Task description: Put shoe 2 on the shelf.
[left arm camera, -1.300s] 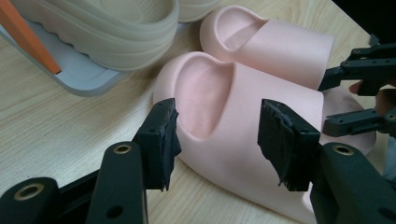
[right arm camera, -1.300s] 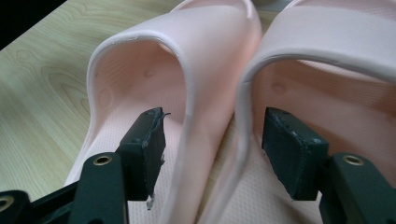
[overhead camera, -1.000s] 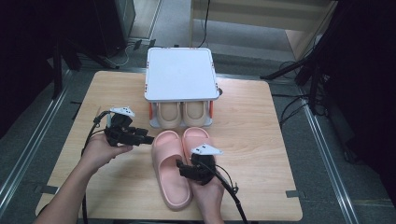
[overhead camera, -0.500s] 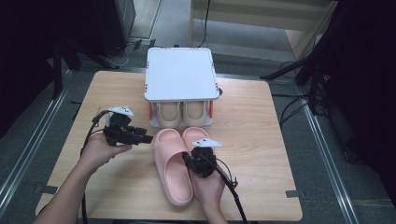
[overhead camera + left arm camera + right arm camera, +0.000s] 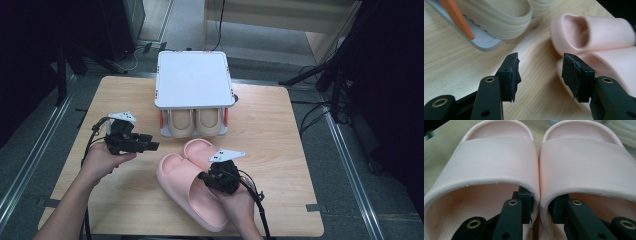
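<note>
Right claw (image 5: 540,210) had one jaw inside each pink slipper, the two inner side walls pinched together between its pads; its jaws had just been closing on them. Seen from the high view, that claw (image 5: 216,176) sat over the heel end of the pair, with the left pink slipper (image 5: 187,187) and the right pink slipper (image 5: 202,148) lying side by side, touching, near the middle of the wooden surface (image 5: 280,140). Their toes pointed toward a small white shoe rack (image 5: 192,80) at the far side, whose lower shelf held a pair of beige slippers (image 5: 192,122). Left claw (image 5: 150,146) hovered just left of the pink pair with its jaws apart and nothing between them; in the left gripper view it (image 5: 540,72) hung above bare wood.
</note>
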Motion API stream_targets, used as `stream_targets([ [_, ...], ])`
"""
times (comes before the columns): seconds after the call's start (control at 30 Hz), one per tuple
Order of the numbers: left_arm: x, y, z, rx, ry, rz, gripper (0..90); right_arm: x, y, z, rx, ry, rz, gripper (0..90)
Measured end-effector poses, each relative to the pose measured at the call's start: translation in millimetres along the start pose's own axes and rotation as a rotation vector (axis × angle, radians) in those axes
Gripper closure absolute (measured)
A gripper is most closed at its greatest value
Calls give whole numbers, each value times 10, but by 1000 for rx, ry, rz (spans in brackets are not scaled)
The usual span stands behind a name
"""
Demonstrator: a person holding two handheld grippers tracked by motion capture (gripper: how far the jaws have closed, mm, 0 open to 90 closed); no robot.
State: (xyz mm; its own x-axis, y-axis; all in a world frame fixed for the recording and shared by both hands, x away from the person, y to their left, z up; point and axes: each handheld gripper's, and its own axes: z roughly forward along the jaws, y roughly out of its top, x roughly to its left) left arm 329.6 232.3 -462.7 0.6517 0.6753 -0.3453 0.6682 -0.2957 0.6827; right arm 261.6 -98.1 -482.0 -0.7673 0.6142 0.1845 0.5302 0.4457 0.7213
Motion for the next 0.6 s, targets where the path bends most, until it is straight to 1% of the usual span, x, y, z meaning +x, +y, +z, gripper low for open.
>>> stream_targets([
  [0.03,19,-4,-15,-2,4,3,476,-1,12,-22,8,32,-29,755],
  [0.07,19,-4,-15,-2,4,3,476,-1,12,-22,8,32,-29,755],
  [0.1,34,-11,-29,-6,9,-6,476,-19,44,-51,24,100,-87,753],
  [0.13,52,-19,-43,-8,14,-14,476,-22,57,-58,33,119,-102,752],
  [0.17,52,-19,-43,-8,14,-14,476,-22,57,-58,33,119,-102,752],
  [0.2,63,-31,-57,-9,18,-13,476,-24,99,-69,52,180,-163,751],
  [0.23,63,-42,-64,-11,20,-15,475,-24,115,-72,55,199,-187,751],
  [0.27,68,-54,-77,-10,22,-12,475,-22,137,-74,55,226,-220,750],
  [0.3,68,-54,-77,-10,22,-12,476,-15,162,-78,60,250,-236,750],
  [0.33,70,-82,-101,-17,28,-21,476,-17,193,-76,62,273,-265,750],
  [0.37,76,-96,-120,-18,33,-20,475,-15,227,-76,68,294,-288,750],
  [0.47,85,-146,-176,-26,44,-29,474,-25,342,-63,87,341,-342,750],
  [0.5,85,-146,-176,-26,44,-29,474,-25,342,-63,87,341,-342,750],
  [0.53,92,-164,-195,-28,48,-28,474,-33,385,-56,93,350,-361,750],
  [0.57,92,-201,-232,-32,56,-39,474,-43,480,-51,110,365,-395,750],
  [0.6,92,-201,-232,-32,56,-39,474,-46,530,-54,113,374,-412,749],
])
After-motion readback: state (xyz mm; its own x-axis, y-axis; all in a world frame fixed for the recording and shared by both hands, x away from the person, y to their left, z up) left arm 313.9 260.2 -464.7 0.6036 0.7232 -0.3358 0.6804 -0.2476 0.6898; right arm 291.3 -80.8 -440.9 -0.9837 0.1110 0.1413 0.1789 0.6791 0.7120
